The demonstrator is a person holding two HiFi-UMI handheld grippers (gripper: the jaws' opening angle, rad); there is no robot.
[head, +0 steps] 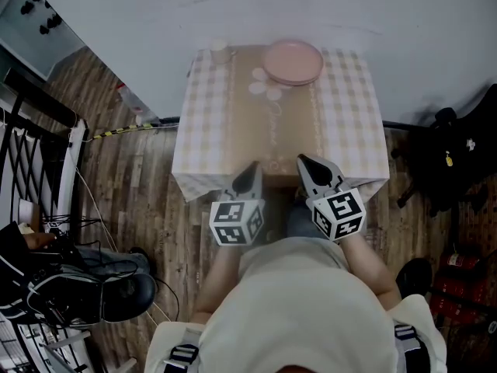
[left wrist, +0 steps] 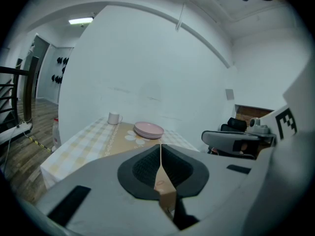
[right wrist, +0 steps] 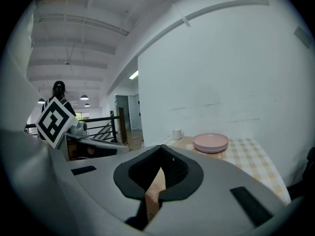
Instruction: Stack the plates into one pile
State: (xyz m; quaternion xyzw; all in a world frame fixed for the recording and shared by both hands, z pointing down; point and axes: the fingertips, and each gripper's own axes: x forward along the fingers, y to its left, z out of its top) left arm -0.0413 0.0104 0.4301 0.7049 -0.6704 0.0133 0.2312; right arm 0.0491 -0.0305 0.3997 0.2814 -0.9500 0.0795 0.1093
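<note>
Mug beside stacked pink plates, far table edge; left tongs, right tongs clenched, empty

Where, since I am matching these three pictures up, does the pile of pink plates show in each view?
Head view: the pile of round pink plates sits top centre, at the far end of the checked-cloth table.
Left gripper view: just left of centre, slightly below mid-height.
Right gripper view: right of centre, below mid-height.
Shared landmark: the small white mug, left of the plates in every view.
</note>
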